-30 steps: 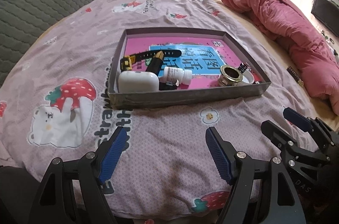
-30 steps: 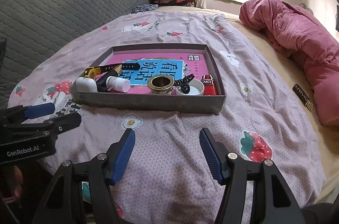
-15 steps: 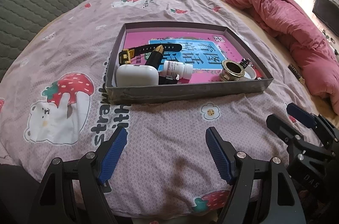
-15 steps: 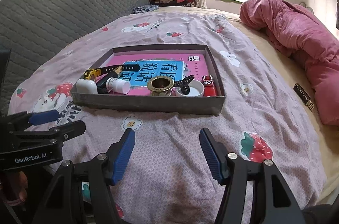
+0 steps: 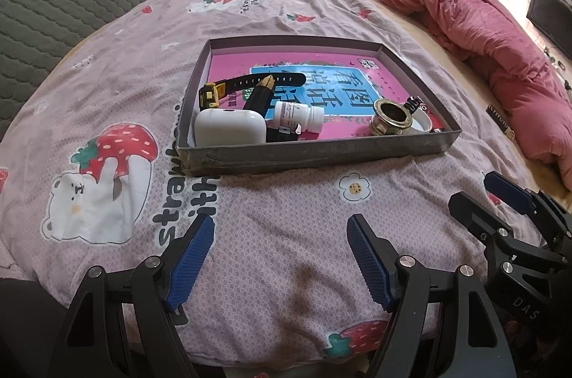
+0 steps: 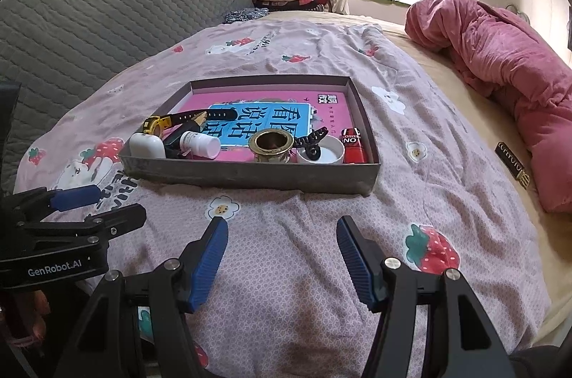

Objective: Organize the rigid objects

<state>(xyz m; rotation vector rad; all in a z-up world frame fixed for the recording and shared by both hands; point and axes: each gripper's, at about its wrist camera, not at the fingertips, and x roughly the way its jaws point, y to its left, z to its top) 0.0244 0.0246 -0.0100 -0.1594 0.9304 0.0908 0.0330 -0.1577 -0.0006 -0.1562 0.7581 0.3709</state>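
- Nearest: left gripper (image 5: pixel 280 256) and right gripper (image 6: pixel 282 254) spread wide, holding nothing, low over the bedspread (image 5: pixel 286 206), short of the tray.
- Beyond: grey tray (image 5: pixel 321 154) with all visible small items inside — white case (image 5: pixel 228 129), pill bottle (image 5: pixel 298 116), watch (image 5: pixel 250 81), brass ring (image 5: pixel 391 122), white cap (image 6: pixel 321 151), red lighter (image 6: pixel 352 145).
- Items crowded along the near wall, over a pink book (image 5: pixel 321 81).
- Step unclear: fits either gathering done or sorting due.
- Far right: small dark object (image 6: pixel 511 160) beside the pink quilt (image 6: pixel 500 63); identity unclear.
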